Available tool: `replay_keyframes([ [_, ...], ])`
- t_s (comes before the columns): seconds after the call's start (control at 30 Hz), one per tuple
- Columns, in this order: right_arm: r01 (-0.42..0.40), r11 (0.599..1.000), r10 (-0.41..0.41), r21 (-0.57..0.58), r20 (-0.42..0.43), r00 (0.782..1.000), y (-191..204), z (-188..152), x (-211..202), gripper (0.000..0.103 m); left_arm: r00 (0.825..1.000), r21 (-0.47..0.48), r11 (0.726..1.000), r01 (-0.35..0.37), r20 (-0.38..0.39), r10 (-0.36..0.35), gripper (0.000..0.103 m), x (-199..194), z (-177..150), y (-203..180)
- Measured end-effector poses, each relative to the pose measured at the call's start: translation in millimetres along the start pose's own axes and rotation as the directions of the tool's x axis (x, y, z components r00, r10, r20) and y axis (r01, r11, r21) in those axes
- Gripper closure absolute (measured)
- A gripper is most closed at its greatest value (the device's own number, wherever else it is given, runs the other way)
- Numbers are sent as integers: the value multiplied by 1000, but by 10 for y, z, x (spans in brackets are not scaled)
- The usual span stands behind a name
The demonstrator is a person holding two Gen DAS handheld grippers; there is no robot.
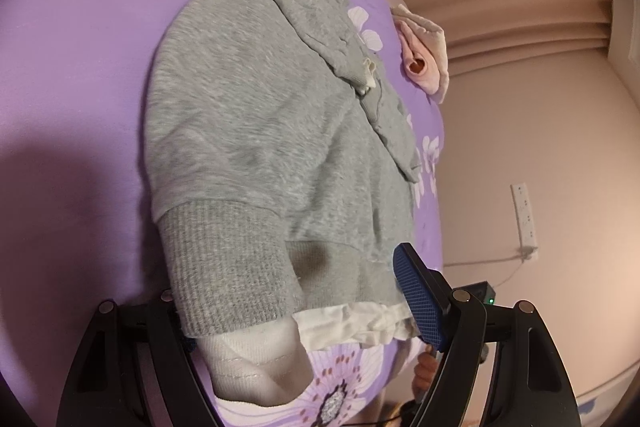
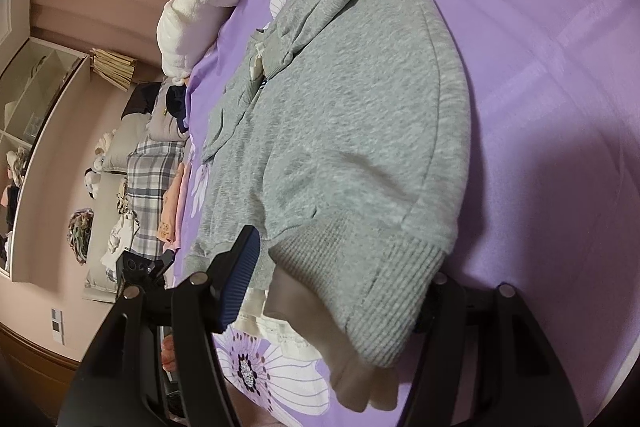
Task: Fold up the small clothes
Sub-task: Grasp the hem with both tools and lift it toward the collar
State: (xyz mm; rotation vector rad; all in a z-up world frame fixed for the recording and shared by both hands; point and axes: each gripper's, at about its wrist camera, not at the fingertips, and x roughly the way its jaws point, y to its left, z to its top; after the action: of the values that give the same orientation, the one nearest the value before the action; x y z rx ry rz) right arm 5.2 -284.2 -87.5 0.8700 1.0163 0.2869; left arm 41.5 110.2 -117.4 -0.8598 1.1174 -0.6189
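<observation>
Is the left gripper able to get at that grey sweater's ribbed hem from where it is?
Probably yes. The left gripper is open, and the grey sweater's ribbed hem already lies between its fingers, with nothing on top of it. One finger is hidden under the cloth.

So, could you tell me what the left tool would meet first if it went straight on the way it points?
The left tool would meet the grey knitted sweater's ribbed hem at once: that hem already lies between its open fingers, over the purple flowered bedsheet.
</observation>
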Motion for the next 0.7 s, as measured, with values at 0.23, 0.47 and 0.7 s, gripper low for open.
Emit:
replay_keyframes([
  [0.23, 3, 1000, -3, -6, 6, 1000, 7, -10, 11, 42, 1000, -9, 1000, -2, -1, 2, 25, 3, -3, 25],
  [0.47, 17, 1000, -17, -18, 11, 1000, 28, -21, 17, 42, 1000, -3, 1000, -19, -2, 19, 25, -4, -16, 10],
  [0.7, 34, 999, -34, -15, 21, 999, 25, -38, 24, 49, 1000, -10, 1000, -16, -2, 16, 25, -14, -38, 8],
])
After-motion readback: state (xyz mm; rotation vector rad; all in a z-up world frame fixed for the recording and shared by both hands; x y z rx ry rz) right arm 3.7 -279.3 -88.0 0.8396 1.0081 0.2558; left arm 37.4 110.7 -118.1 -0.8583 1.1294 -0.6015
